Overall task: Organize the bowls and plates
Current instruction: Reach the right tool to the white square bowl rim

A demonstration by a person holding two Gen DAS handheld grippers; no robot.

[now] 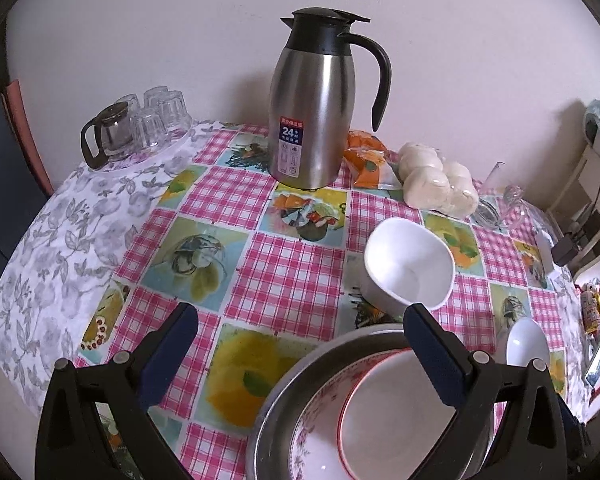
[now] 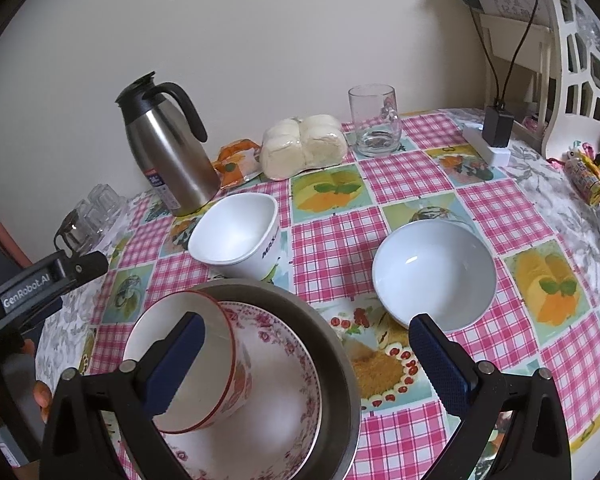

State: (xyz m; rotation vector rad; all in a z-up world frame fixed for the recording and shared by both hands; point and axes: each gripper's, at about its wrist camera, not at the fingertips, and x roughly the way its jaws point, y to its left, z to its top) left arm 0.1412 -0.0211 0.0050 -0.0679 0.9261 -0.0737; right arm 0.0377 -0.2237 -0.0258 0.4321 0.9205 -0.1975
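1. Left gripper (image 1: 300,350) and right gripper (image 2: 306,354): jaws spread wide, nothing held.
2. Red-rimmed bowl (image 2: 204,364) lies tilted inside floral plate (image 2: 288,364), which sits in steel basin (image 2: 332,344).
3. Square white bowl (image 2: 236,236) and round white bowl (image 2: 434,274) stand apart on checked tablecloth (image 2: 328,240).

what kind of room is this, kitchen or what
Probably a home dining table, not a lab: a patterned checked tablecloth, a steel thermos jug, bagged steamed buns and stacked bowls.
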